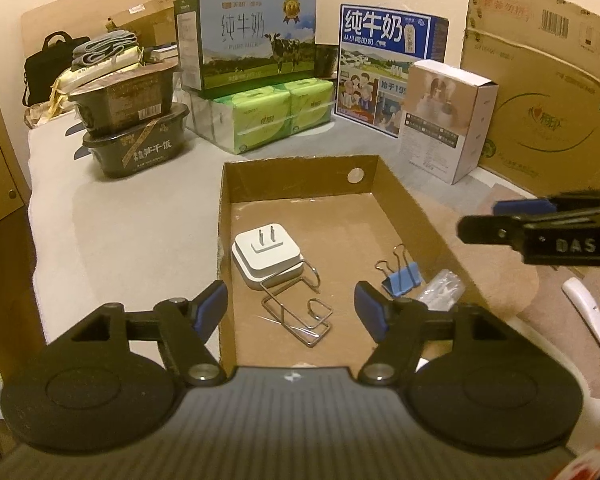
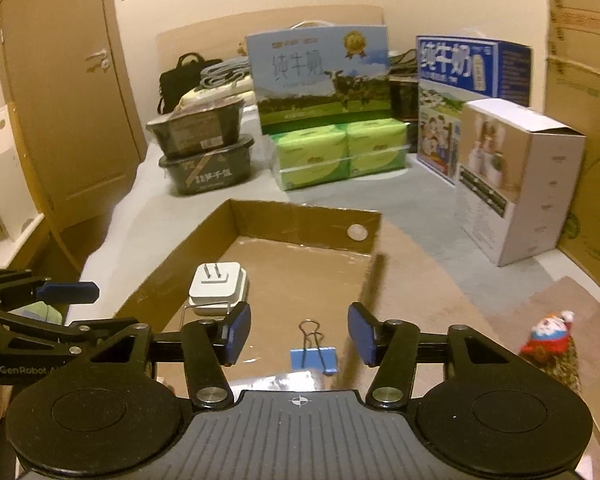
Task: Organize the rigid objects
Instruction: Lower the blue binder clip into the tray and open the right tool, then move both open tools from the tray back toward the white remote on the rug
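1. My left gripper (image 1: 290, 306) hangs over the near end of the cardboard tray (image 1: 300, 176), jaws released, nothing between them.
2. My right gripper (image 2: 299, 332) hovers there too, jaws parted and empty.
3. In the tray lie a white plug adapter (image 1: 266, 256), a wire hook rack (image 1: 300, 312) touching it, and a blue binder clip (image 2: 313, 358).

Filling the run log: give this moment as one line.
tray: plug, wire rack, binder clip, clear bag | left claw: open, empty | right claw: open, empty
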The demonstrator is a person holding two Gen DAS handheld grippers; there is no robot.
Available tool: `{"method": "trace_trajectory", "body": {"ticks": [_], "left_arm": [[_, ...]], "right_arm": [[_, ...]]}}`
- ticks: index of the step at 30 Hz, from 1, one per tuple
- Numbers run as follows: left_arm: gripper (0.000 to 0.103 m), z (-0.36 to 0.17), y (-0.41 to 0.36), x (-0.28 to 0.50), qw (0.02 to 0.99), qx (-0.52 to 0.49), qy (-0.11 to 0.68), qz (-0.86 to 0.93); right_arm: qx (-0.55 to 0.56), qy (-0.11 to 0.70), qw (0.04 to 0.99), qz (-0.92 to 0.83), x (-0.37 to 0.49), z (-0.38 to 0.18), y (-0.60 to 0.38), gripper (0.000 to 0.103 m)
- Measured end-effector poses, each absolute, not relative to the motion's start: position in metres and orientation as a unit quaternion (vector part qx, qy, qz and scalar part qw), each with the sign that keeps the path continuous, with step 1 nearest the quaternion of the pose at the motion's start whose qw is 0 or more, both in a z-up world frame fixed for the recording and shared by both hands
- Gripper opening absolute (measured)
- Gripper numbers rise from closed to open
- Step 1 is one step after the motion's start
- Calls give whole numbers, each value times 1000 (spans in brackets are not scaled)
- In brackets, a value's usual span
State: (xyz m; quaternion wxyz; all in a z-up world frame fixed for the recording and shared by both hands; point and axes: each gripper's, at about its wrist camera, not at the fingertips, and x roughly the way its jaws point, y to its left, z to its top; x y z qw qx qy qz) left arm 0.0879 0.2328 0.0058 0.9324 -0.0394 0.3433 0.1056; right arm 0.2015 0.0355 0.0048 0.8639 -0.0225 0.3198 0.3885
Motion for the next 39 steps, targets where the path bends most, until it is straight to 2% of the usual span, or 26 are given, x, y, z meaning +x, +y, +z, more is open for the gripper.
{"method": "trace_trajectory", "body": {"ticks": [2,9,13,17,23,39], "left_arm": [[70,9,227,83,933,-41,341,105],[72,17,203,70,936,-57,333,99],[78,20,182,66,940,-58,324,87],[79,22,160,67,943,-59,320,70],[83,25,121,73,947,-53,314,38],[83,7,4,105,941,-31,336,-19]], "right_arm": [[-14,319,867,382,195,7,22,62],[-2,330,880,341,168,6,-29,65],[-3,329,889,318,149,3,-61,67],[-14,324,903,283,129,0,-96,70],[2,334,912,237,115,-6,-147,70],[2,349,920,175,118,-24,-231,71]]}}
